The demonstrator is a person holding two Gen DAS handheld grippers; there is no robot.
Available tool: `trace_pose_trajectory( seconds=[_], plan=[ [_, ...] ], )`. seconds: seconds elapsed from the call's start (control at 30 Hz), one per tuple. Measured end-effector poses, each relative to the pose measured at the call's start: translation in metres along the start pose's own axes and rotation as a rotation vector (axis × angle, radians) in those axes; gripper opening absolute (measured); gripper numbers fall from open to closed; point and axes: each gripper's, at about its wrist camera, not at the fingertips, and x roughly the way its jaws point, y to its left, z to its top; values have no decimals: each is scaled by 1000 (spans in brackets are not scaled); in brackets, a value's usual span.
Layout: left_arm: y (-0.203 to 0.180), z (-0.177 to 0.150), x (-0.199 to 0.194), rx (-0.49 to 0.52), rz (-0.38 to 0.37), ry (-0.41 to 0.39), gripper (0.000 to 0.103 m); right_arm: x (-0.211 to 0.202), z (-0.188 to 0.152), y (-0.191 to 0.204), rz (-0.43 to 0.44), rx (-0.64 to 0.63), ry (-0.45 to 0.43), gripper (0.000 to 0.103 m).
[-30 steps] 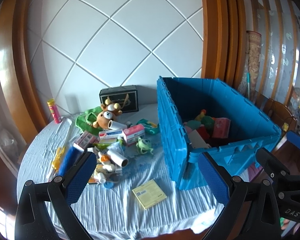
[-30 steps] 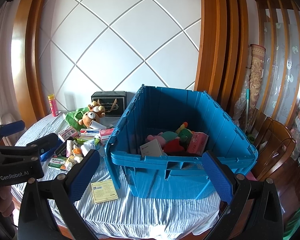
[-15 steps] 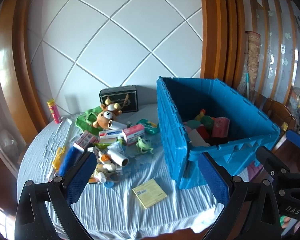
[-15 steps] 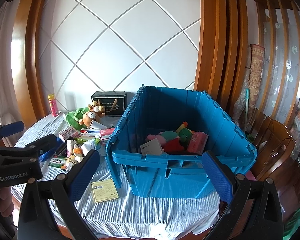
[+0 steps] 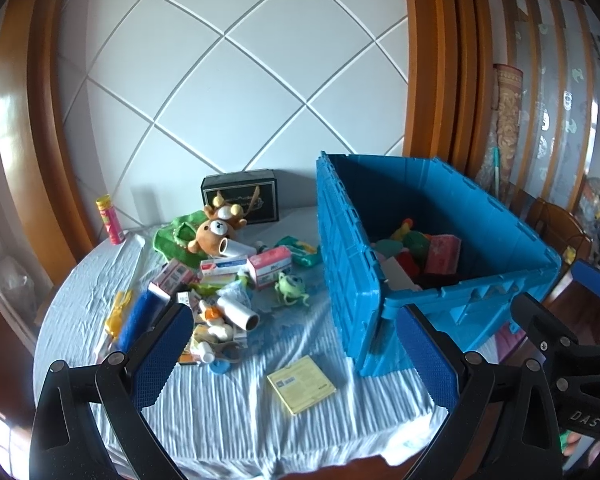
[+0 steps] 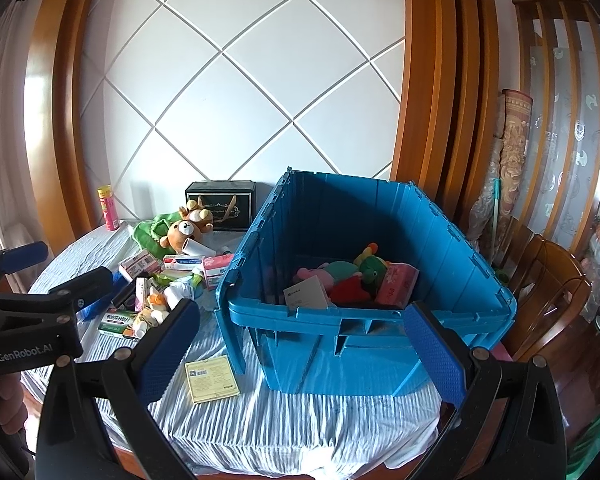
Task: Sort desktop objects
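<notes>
The left hand-held gripper (image 5: 294,354) is wide open and holds nothing. It hangs above the near edge of the round counter (image 5: 228,420), which has a wrinkled white cloth on it. Just ahead of it, between its two blue pads, lies a flat yellow notepad (image 5: 301,378). Ahead and to its left sits a messy pile: a brown teddy bear (image 5: 214,232), a pink and white medicine box (image 5: 270,266), a white roll (image 5: 240,311) and a little green one-eyed monster toy (image 5: 290,286). Farther back stands a black box (image 5: 240,200), and far left a tall pink and yellow tube (image 5: 110,219).

The right hand-held gripper (image 6: 300,348) is wide open too, with nothing in it. Right in front of it sits the big blue bin (image 6: 364,316), with its lid open. Inside the bin lie a pink tissue pack (image 6: 396,284), a white card (image 6: 306,294), and some soft toys; one looks like a green plush (image 6: 372,268), but it is hard to tell what kind. The yellow notepad lies to the left of this gripper, near the bin's corner. The other gripper shows at the far left of this view.
</notes>
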Motion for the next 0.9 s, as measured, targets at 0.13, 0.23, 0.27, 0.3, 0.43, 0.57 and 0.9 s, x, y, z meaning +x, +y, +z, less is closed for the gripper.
trace_pose_trajectory(
  seconds=[0.13,0.23,0.27,0.3,0.43,0.57,0.9],
  plan=[
    [6,-2,4,-6,0,8,103,3,0,3,4,-3,7,103],
    [16,-4,9,-16,-7,20,103,6,0,6,6,-6,14,103],
    [21,-6,11,-22,-14,26,103,7,0,8,8,-8,17,103],
    [26,-7,14,-28,-22,33,103,9,0,11,10,-9,20,103],
    [59,-18,29,-60,4,69,103,19,-2,25,27,-16,37,103],
    [107,-34,50,-96,94,123,103,36,-4,49,68,-23,56,103],
    [227,-86,117,-187,221,267,103,111,-12,152,254,-69,120,103]
  ],
)
